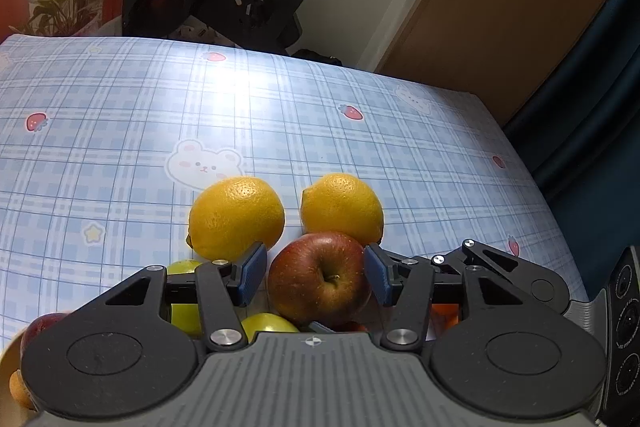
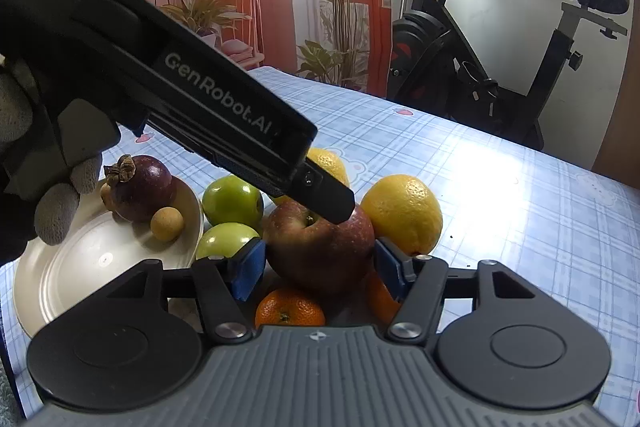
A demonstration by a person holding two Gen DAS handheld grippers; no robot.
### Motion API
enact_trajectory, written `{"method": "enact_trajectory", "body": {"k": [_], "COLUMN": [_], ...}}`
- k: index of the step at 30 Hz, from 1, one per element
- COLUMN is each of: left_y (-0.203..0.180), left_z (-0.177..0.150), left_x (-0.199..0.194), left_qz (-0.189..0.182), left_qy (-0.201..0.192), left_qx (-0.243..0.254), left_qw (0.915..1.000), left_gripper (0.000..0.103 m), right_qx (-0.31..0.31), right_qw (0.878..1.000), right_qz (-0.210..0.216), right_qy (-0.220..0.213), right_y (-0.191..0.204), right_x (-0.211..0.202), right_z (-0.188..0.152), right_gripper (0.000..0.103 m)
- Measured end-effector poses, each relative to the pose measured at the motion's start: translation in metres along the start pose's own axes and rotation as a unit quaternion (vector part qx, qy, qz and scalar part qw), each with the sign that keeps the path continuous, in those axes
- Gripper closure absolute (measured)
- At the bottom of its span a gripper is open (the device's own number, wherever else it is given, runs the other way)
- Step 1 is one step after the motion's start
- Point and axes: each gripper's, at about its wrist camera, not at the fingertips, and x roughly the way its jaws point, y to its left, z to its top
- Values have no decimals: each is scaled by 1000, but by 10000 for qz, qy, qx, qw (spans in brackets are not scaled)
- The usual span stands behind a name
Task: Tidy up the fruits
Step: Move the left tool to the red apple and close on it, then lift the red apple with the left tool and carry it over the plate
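Note:
A red apple (image 1: 320, 279) (image 2: 320, 247) lies on the checked tablecloth among other fruit. My left gripper (image 1: 315, 261) is open, its blue pads just beside the apple's flanks. In the right wrist view it (image 2: 336, 207) slants down from the upper left, its tip at the apple's stem. My right gripper (image 2: 320, 257) also stands open, with a pad close to each side of the same apple. Two lemons (image 1: 236, 215) (image 1: 342, 207) lie just behind. Two green apples (image 2: 232, 201) (image 2: 224, 241) sit to the left, and mandarins (image 2: 290, 309) lie under the right gripper.
A white plate (image 2: 80, 267) at the left holds a purple mangosteen (image 2: 142, 187) and a small yellow fruit (image 2: 167, 223). A gloved hand (image 2: 56, 215) holds the left gripper. An exercise bike (image 2: 480, 75) stands beyond the table's far edge. Bare tablecloth (image 1: 280, 99) stretches behind the lemons.

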Motion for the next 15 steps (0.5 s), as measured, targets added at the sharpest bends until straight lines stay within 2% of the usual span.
{"method": "enact_trajectory", "body": {"k": [3,15], "left_y": [1,3], "left_z": [-2,-4], "left_x": [4,3], "left_qz": [-120,-225], "left_qy": [76,14], "left_qx": [-69,-135], "left_qw": [9999,9997], "left_gripper": [47,47], "right_qx": [25,36], "right_qw": [10000,10000], "right_qz": [-2,-50], "right_qy": [-8,50], "right_y": [-1,-2], "right_x": [1,1], "right_z": [-1,1], "right_gripper": [40,40]}}
